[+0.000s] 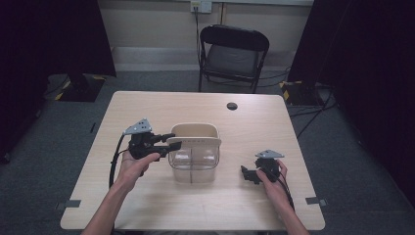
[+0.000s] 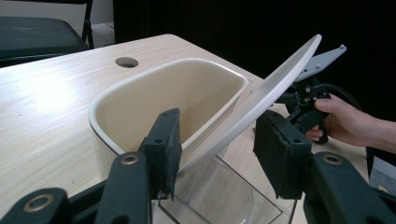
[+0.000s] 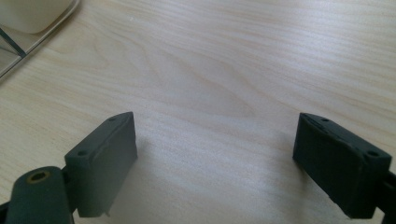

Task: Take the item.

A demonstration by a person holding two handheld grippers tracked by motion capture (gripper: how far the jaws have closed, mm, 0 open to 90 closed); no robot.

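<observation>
The cream lid (image 2: 275, 88) of the clear container (image 1: 193, 164) stood tilted, its lower edge caught between the jaws of our left hand-held gripper (image 2: 212, 149) and its far edge raised off the cream insert (image 2: 173, 98) that sat in the container's top. The container itself was near the middle of the tabletop (image 1: 147, 105), slightly toward our side, with the left hand-held gripper (image 1: 169, 141) reaching in at its left rim. Those jaws looked narrowed onto the lid — one pad against its underside; whether the other pad fully touched the upper face we could not tell, though the lid was plainly carried at an angle. We judged the step in hand to be lifting the lid off, roughly midway — tipped open but not yet clear of the insert. The next move would call for a steady pinch and an upward, outward swing so the lid's edge did not drag on the rim or shift the light container. Our right hand-held gripper (image 3: 215, 158) rested well apart to the right, jaws spread and holding nothing above bare wood. The tabletop was pale wood with a round cable hole (image 1: 232, 105) near the far edge; beyond stood a black folding chair (image 1: 234, 54), grey carpet and dark curtains.
</observation>
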